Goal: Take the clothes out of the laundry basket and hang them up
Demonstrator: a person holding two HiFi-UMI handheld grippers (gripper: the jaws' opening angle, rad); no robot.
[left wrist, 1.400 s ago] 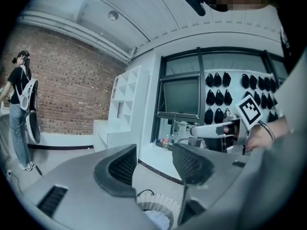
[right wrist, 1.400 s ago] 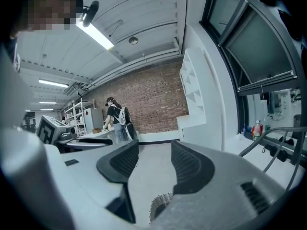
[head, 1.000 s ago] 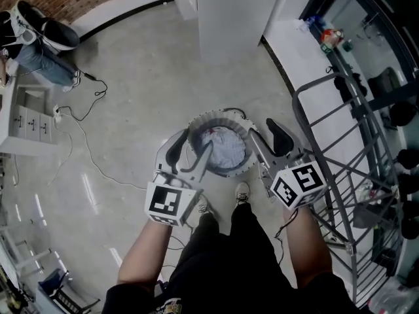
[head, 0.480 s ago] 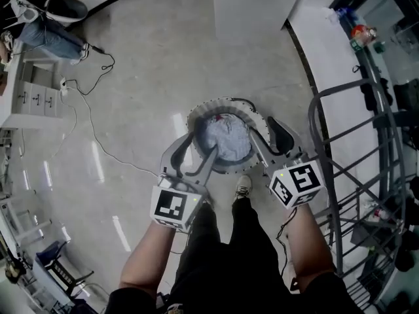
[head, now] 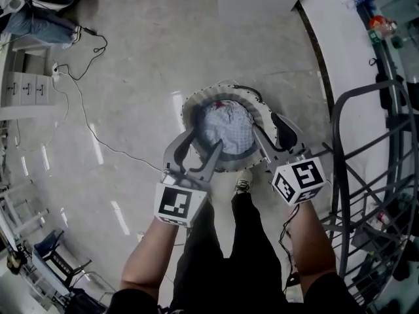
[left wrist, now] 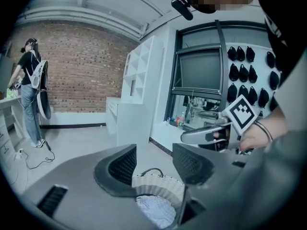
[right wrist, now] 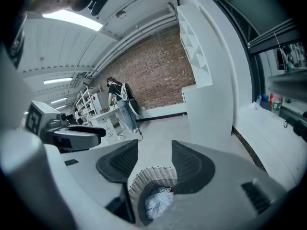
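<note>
Clothes (head: 226,128): crumpled pale blue-white fabric, heaped mid-basket below the rim of round white woven laundry basket (head: 190,112). Probably soft, light, limp; pinch a raised top fold. Left gripper (head: 203,144), right gripper (head: 268,127): jaws parted, empty, over the near rim.

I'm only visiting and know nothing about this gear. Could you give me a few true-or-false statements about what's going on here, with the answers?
1. The left gripper and the right gripper both have their jaws apart and hold nothing. True.
2. The laundry basket is empty. False: pale clothes lie in it.
3. The basket stands on a table. False: it stands on the floor.
4. A metal rack stands at the right of whoever holds the grippers. True.
5. A second person stands in the background in front of a brick wall. True.
</note>
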